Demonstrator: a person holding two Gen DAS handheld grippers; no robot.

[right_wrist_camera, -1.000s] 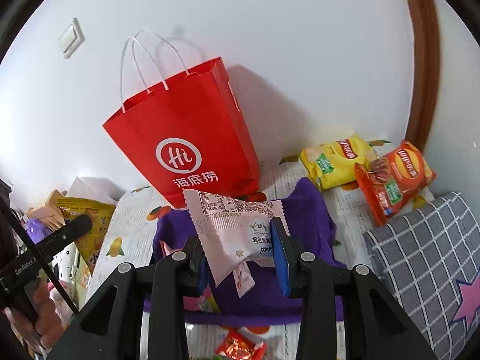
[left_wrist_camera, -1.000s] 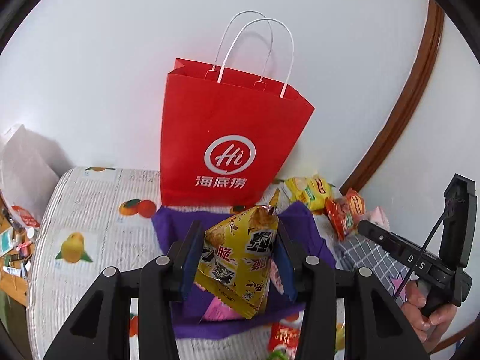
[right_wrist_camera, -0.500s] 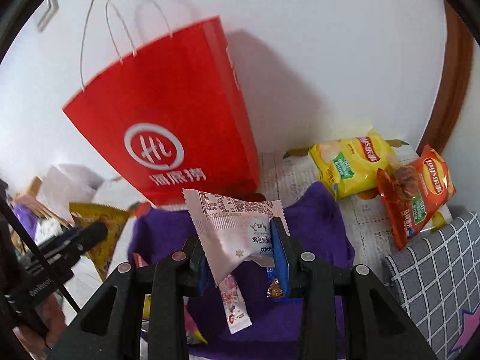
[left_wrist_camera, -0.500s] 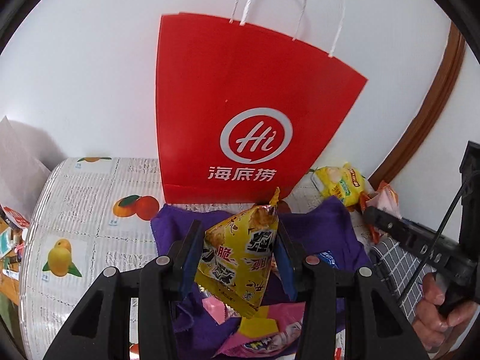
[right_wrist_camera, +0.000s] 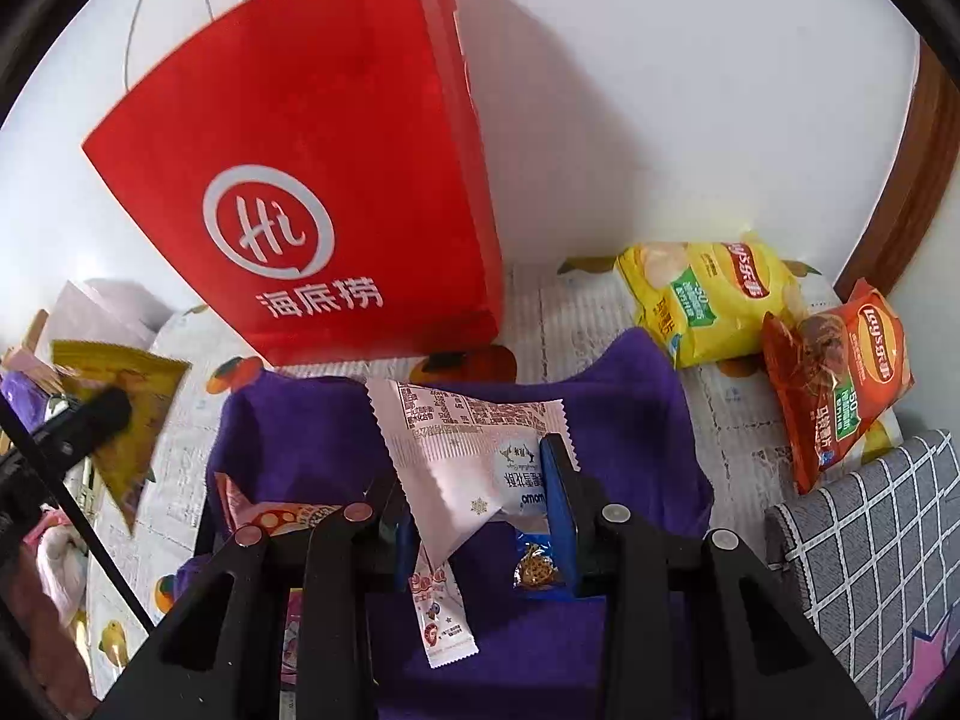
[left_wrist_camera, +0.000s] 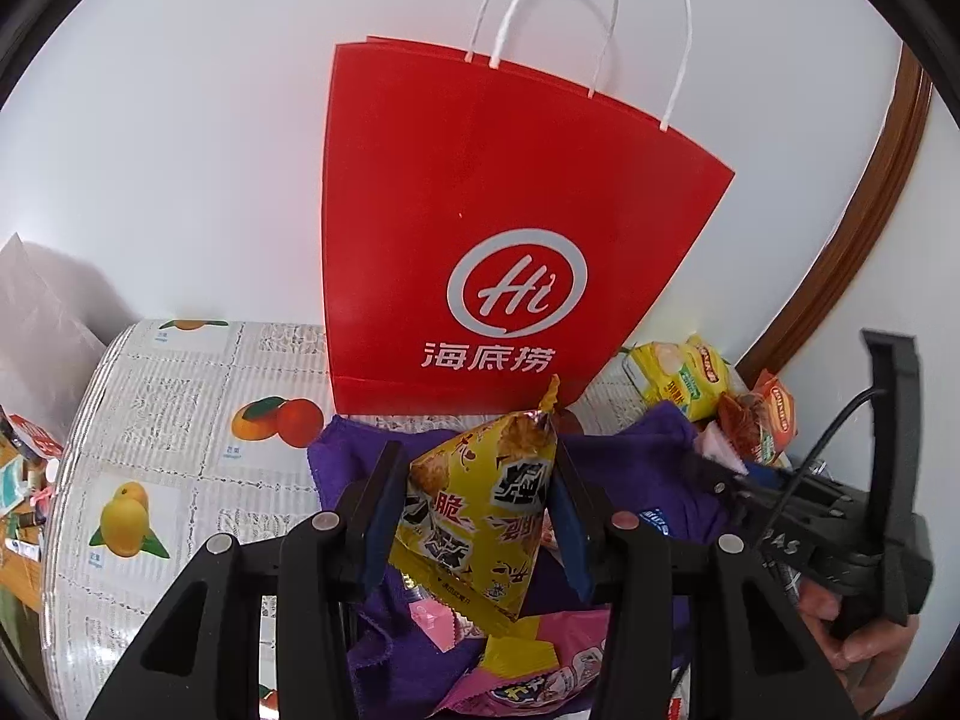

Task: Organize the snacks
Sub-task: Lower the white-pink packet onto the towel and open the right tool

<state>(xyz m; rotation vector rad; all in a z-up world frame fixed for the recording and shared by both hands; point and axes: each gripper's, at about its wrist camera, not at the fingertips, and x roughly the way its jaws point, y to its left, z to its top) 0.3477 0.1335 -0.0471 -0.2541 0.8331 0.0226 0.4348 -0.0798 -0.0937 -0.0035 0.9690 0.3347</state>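
The red paper bag (left_wrist_camera: 498,228) stands upright against the wall at the back of the counter (left_wrist_camera: 180,420), and everything here is told from that bag. The left gripper (left_wrist_camera: 474,516) is in front of the bag, and its fingers (left_wrist_camera: 378,510) are pinching a yellow snack packet (left_wrist_camera: 480,510). The packet stands tall between the fingers, with its pointed top almost touching the bottom of the bag's front. The right gripper (right_wrist_camera: 480,504) is also in front of the bag, a bit toward the bag's right corner. Its fingers (right_wrist_camera: 555,492) are pinching a pale pink packet (right_wrist_camera: 462,456), which lies tilted with its long side running across the fingers. Both packets sit low, near the bag's bottom, above a purple cloth (right_wrist_camera: 600,420) that lies in front of the bag. The bag's open mouth is high up, by the white handles (left_wrist_camera: 576,18). So I think both packets need to go up and then over the top edge to drop in. The left gripper looks closer to the bag's middle, so it may go first. To the right of the bag lie a yellow chip bag (right_wrist_camera: 708,294) and an orange chip bag (right_wrist_camera: 840,384), not picked up.
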